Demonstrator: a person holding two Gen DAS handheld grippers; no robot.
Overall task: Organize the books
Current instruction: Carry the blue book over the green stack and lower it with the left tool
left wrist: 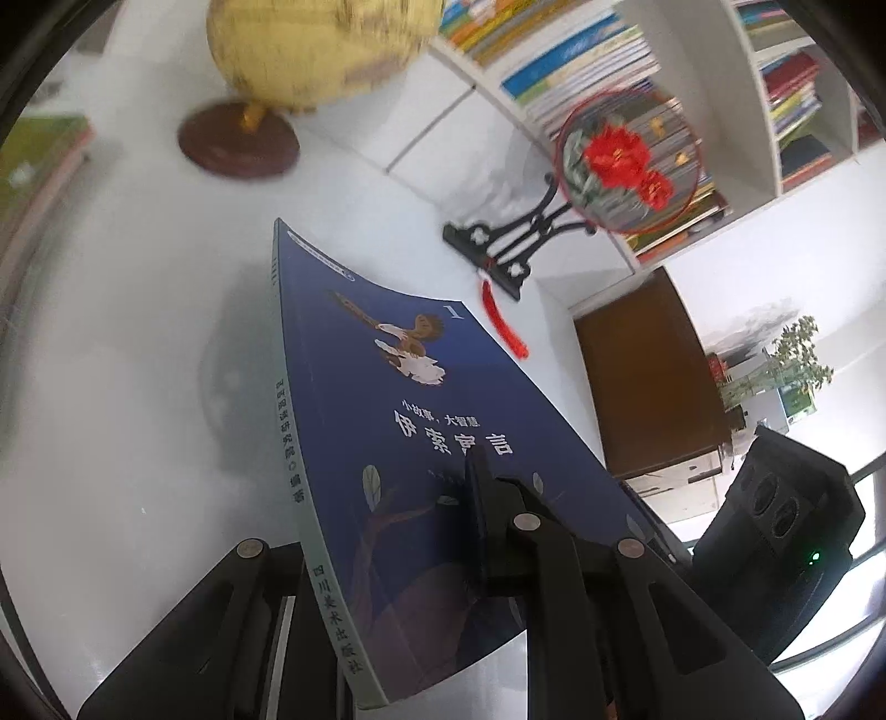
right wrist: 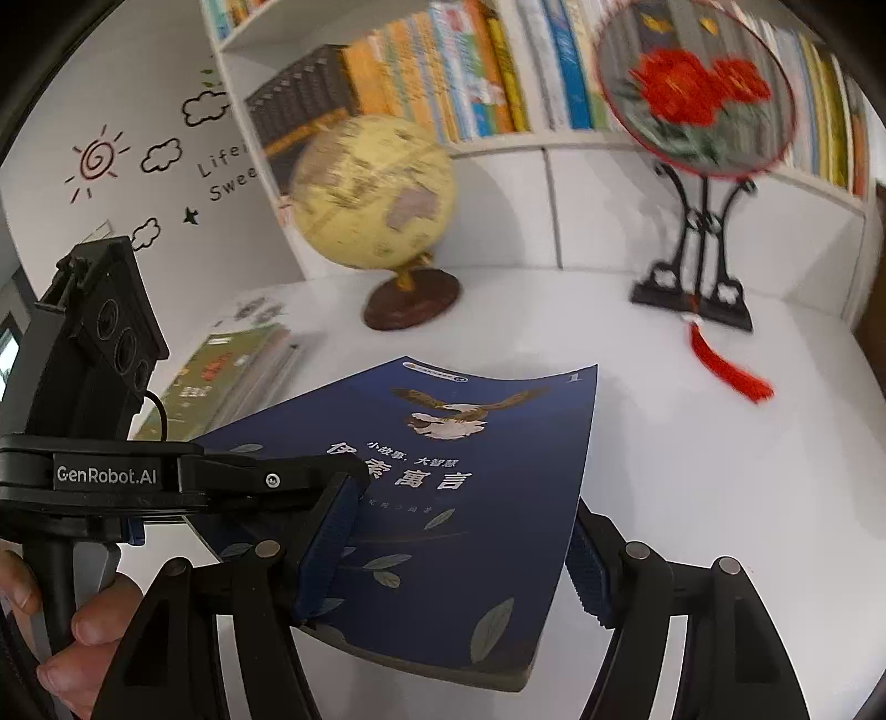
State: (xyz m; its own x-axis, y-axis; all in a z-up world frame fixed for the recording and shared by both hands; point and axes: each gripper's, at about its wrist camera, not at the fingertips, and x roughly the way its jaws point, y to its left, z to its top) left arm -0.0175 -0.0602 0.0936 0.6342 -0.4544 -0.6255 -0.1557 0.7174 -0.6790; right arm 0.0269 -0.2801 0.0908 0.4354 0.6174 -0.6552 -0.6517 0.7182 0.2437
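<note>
The blue book (right wrist: 443, 498), clamped by the left gripper (left wrist: 443, 531) and seemingly squeezed edgewise between the right gripper's (right wrist: 454, 559) wide pads, hangs above the table (right wrist: 692, 471), needing shelving next.

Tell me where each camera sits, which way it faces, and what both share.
Left wrist: on the left gripper, facing down along the clamped blue book toward the globe; right gripper at the edge.
Right wrist: on the right gripper, straddling that book; left gripper and a hand show.
Shared: book, globe, fan ornament, bookshelf.
</note>
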